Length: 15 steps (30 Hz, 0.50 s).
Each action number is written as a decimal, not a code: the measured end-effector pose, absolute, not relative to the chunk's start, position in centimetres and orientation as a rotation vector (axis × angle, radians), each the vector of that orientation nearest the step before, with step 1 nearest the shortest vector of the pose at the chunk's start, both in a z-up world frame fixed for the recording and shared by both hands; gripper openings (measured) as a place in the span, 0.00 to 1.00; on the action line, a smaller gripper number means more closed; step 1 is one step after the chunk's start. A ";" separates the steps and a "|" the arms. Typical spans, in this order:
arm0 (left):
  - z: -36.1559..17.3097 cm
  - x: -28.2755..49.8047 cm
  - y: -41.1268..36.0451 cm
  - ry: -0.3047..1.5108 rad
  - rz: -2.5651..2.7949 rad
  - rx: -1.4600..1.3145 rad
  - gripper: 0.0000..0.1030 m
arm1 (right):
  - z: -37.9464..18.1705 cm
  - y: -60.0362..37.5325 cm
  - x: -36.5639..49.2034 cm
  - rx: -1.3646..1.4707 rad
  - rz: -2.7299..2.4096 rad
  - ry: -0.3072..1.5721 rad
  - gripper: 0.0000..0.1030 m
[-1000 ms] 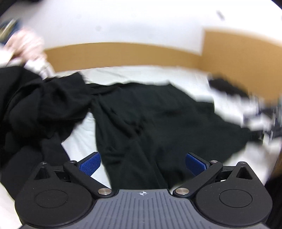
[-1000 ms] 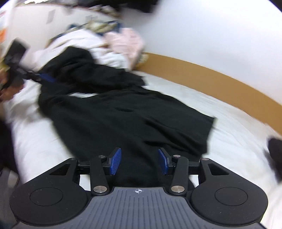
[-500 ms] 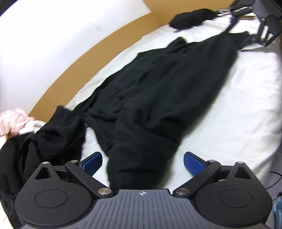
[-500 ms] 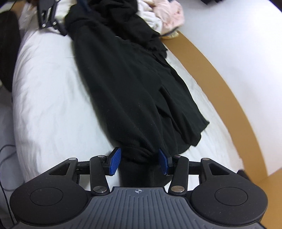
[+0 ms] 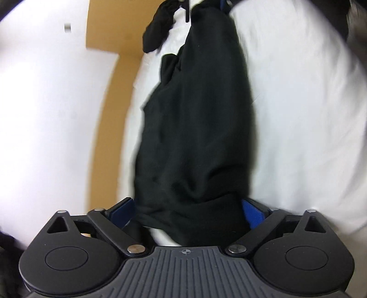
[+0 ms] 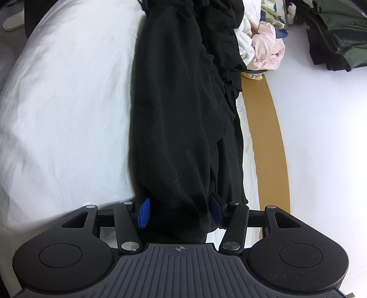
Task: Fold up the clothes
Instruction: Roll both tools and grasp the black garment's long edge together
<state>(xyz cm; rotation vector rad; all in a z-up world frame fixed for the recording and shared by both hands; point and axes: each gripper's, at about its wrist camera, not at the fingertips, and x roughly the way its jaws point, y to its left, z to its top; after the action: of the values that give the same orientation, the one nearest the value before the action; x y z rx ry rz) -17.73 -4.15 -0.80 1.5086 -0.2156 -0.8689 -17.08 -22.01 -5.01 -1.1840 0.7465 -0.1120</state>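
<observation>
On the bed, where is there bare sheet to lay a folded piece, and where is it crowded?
Free: the wide white sheet between the black garment and the bed's open edge. Only a thin strip separates the garment from the brown headboard. Crowded: the heaped clothes at the far end.

White sheet (image 6: 64, 110) covers the bed, lightly wrinkled. Tan board (image 6: 268, 142) runs along the bed's far edge, against a white wall (image 6: 321, 160). In the left wrist view the same board (image 5: 107, 128) and wall (image 5: 45, 114) show, blurred, with a small grey mark (image 5: 67, 27) on the wall. Pile (image 6: 263, 50) of pink and white cloth sits at the bed's far end, touching the board. Dark green items (image 6: 337, 39) appear top right, unclear what. Pale shoe (image 6: 13, 21) sits top left.
</observation>
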 end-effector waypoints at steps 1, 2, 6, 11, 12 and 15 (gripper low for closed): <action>-1.2 -17.9 -4.1 -0.271 -0.842 1.527 0.95 | -5.3 -21.8 -16.9 -1.208 -0.119 0.744 0.56; -1.4 -18.0 -4.0 -0.299 -0.839 1.532 0.94 | -5.6 -21.5 -16.6 -1.234 -0.125 0.741 0.57; -1.4 -16.9 -3.6 -0.292 -0.840 1.566 0.86 | -6.1 -23.0 -15.7 -1.249 -0.186 0.713 0.64; -2.0 -16.1 -2.1 -0.367 -0.829 1.665 0.79 | -6.2 -24.3 -16.4 -1.241 -0.183 0.679 0.62; -2.3 -16.2 -1.9 -0.386 -0.832 1.688 0.77 | -6.3 -24.4 -16.6 -1.251 -0.178 0.671 0.61; -2.7 -16.2 -1.9 -0.406 -0.850 1.739 0.76 | -6.7 -24.6 -17.0 -1.247 -0.135 0.673 0.46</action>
<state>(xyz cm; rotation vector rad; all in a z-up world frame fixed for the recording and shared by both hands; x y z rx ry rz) -16.25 -1.92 -2.67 1.7393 -0.4064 -0.8499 -16.99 -24.56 -6.68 -1.2470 0.6728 -0.1350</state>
